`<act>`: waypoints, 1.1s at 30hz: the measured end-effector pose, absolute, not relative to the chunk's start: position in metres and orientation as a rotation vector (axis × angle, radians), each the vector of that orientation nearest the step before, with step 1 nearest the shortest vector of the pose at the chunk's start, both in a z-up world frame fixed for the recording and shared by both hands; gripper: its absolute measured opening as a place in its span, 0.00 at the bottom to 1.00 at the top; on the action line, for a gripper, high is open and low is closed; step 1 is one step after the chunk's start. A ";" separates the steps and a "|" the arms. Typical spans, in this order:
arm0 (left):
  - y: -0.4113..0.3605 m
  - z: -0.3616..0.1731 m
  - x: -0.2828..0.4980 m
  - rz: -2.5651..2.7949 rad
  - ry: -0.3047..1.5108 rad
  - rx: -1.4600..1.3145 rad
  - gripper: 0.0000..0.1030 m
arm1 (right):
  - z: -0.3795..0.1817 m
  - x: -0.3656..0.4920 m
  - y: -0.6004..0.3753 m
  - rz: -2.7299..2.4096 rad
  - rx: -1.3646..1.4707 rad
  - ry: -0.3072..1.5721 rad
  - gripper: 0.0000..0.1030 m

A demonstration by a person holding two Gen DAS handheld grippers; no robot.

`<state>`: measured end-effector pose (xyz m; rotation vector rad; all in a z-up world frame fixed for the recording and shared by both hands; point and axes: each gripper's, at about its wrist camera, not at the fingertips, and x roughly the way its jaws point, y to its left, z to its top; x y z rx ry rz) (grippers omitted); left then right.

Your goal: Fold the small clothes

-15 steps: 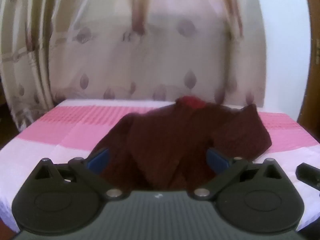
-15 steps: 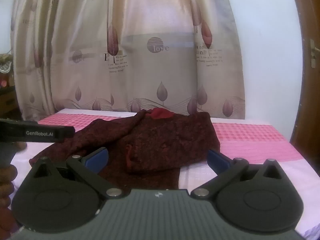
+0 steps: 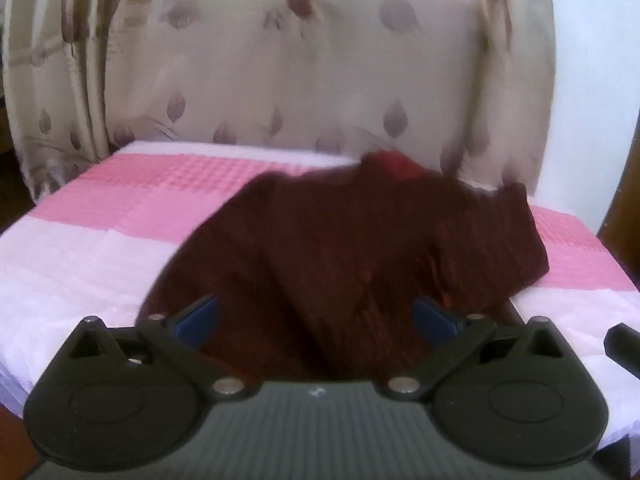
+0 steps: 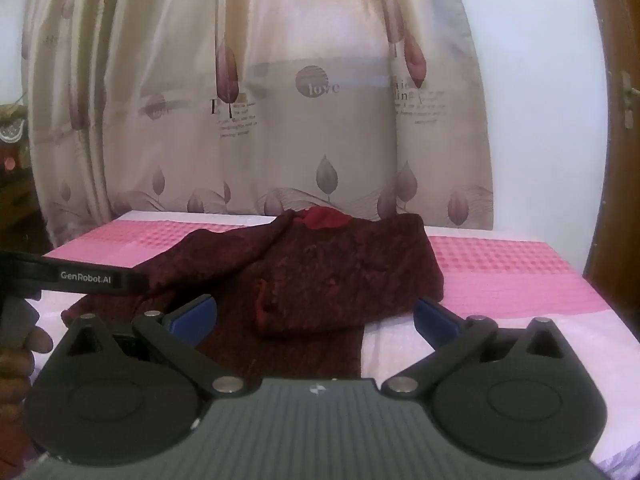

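A small dark maroon garment (image 3: 352,248) with a red collar patch (image 3: 396,164) lies crumpled on the pink and white bed. My left gripper (image 3: 316,316) is open and empty, just above its near edge. In the right wrist view the same garment (image 4: 320,272) lies partly folded, its right side doubled over, a sleeve stretched to the left. My right gripper (image 4: 316,316) is open and empty over the garment's near hem. The left gripper's black body (image 4: 80,276) shows at the left edge of that view, held by a hand.
The bed cover (image 4: 500,276) has a pink checked band at the back and a pale band in front. A beige leaf-print curtain (image 4: 280,120) hangs behind the bed. A white wall and a brown door (image 4: 624,120) stand to the right.
The left gripper has shifted left and slightly closer, so the garment sits further right in its blurred view. The right view is almost unchanged.
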<state>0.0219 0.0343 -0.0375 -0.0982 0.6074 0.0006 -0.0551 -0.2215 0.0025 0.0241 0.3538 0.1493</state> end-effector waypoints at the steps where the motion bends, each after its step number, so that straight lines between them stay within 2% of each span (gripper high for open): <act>1: 0.032 -0.035 0.018 -0.010 0.612 -0.105 1.00 | 0.002 -0.055 -0.222 0.150 0.026 0.356 1.00; 15: 0.021 -0.056 0.028 -0.065 0.722 -0.102 1.00 | -0.001 -0.050 -0.228 0.152 0.062 0.391 1.00; 33: 0.015 -0.075 0.037 -0.053 0.760 -0.085 1.00 | -0.018 -0.040 -0.233 0.161 0.091 0.439 1.00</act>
